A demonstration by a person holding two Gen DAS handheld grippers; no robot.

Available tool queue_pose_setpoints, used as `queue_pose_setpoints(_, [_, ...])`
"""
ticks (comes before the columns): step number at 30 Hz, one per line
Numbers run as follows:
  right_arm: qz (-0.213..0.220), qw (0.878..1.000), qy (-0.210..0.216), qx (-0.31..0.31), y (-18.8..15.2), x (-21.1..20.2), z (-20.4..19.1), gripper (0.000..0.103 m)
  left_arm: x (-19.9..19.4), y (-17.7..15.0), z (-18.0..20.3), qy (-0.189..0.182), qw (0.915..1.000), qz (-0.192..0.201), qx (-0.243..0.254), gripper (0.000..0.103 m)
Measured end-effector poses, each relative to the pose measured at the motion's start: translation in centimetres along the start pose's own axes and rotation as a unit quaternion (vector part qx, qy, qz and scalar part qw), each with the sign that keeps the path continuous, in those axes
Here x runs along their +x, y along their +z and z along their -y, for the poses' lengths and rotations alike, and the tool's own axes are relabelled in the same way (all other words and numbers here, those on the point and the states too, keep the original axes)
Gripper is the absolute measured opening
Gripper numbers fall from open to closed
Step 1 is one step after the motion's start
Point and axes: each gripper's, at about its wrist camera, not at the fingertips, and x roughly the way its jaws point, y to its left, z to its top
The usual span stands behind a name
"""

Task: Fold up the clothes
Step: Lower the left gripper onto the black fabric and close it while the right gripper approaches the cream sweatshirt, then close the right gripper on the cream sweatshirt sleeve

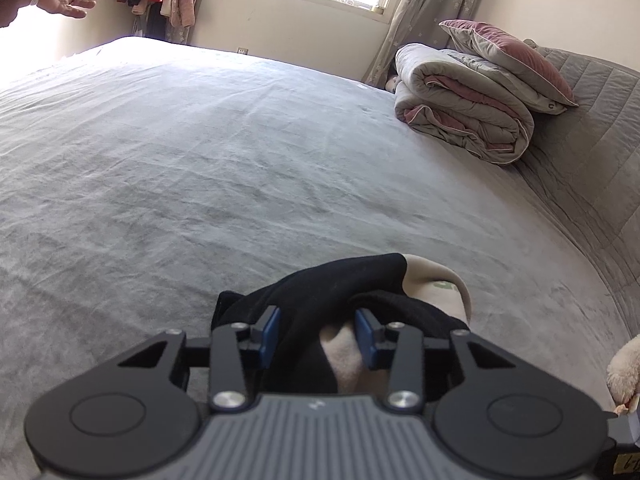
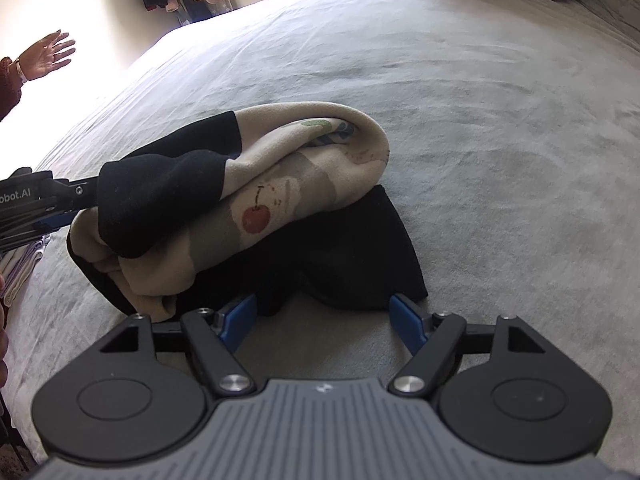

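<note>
Grey bed sheet (image 2: pixel 480 100), lightly wrinkled, carries a bunched beige-and-black garment (image 2: pixel 248 200) near its front edge, close before both tools. Left gripper (image 1: pixel 320 332) has its blue pads pressed into a thick bundle of the cloth, jaws part-way closed on it. Right gripper (image 2: pixel 320 320) stands wide, empty, its tips just short of the garment's black hem. The fabric looks soft, light and limp, likely to sag and slip; a hem or corner appears the surest place to pinch.

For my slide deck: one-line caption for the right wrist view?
Open right claw hovers before a black-and-beige garment on the grey bed.
</note>
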Motion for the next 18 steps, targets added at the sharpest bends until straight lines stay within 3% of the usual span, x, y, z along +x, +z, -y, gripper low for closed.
queue_pose_setpoints(8, [0.001, 1.000, -0.009, -0.006, -0.1, 0.2, -0.2, 0.077, -0.4, 0.0, -0.5, 0.006, 0.9998, 0.007, -0.016, 0.025])
queue_pose_setpoints(10, [0.004, 1.000, -0.013, -0.007, -0.1, 0.2, -0.2, 0.077, -0.6, 0.1, -0.6, 0.013, 0.9996, 0.011, -0.023, 0.019])
queue_pose_setpoints(11, [0.006, 1.000, -0.015, -0.008, -0.1, 0.1, -0.2, 0.077, -0.8, 0.1, -0.7, 0.020, 0.9994, 0.015, -0.024, 0.011])
queue_pose_setpoints(18, [0.019, 1.000, -0.013, -0.001, 0.1, -0.3, 0.3, 0.077, -1.0, 0.0, -2.2, 0.012, 0.9988, 0.006, -0.047, 0.010])
